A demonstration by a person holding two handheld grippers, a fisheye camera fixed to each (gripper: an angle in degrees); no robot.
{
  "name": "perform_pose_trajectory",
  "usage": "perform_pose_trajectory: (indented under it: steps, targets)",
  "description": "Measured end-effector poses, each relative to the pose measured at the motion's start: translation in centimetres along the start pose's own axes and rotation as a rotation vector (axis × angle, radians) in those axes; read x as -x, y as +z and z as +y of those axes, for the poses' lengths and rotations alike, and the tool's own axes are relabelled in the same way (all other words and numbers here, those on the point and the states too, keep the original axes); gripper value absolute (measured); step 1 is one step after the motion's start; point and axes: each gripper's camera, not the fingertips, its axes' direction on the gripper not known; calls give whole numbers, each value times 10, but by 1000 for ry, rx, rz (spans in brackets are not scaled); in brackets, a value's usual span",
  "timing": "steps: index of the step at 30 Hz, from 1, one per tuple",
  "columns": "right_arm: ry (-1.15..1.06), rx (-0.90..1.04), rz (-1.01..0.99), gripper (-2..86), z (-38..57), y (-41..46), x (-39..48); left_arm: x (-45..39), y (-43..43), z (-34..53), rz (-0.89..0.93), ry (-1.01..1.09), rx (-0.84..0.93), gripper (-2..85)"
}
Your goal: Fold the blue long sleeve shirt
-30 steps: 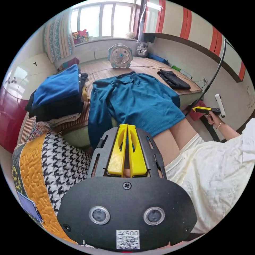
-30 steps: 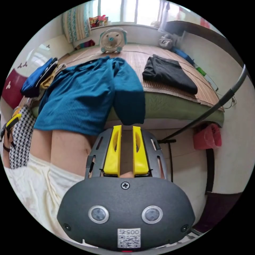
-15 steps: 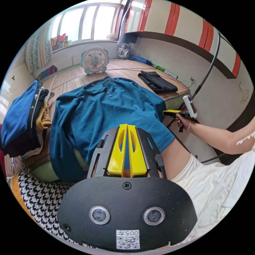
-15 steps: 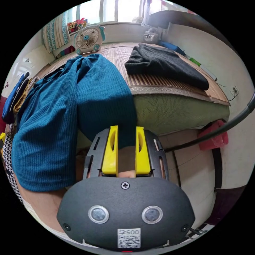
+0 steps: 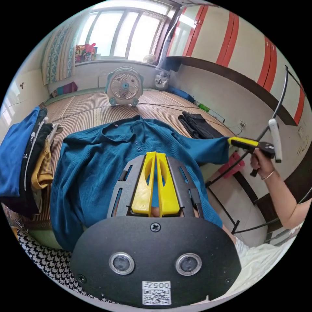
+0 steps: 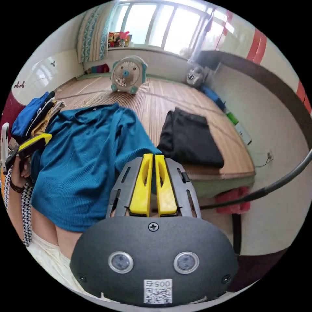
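Right hand-held gripper (image 6: 152, 159) clenched on ribbed blue shirt (image 6: 81, 156) sleeve (stretched taut); left hand-held gripper (image 5: 155, 156) closed.

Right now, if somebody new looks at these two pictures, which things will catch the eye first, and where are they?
The blue long sleeve shirt stands out first, spread on the bamboo mat with its hem hanging over the near edge. The right claw is shut on the end of one sleeve and holds it out to the side, past the mat's edge. Behind the shirt stands a small fan, and beside it lies a stack of folded clothes.
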Motion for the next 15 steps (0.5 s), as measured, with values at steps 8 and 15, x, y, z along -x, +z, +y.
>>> perform_pose_trajectory:
  steps: [8,15]
  targets:
    - [-93,4,409,-14,-118,12,-87,62,14,-21,-137,-60,26,41]
    - [234,336,434,19,-109,125,-150,112,50,-47,-246,-66,108,72]
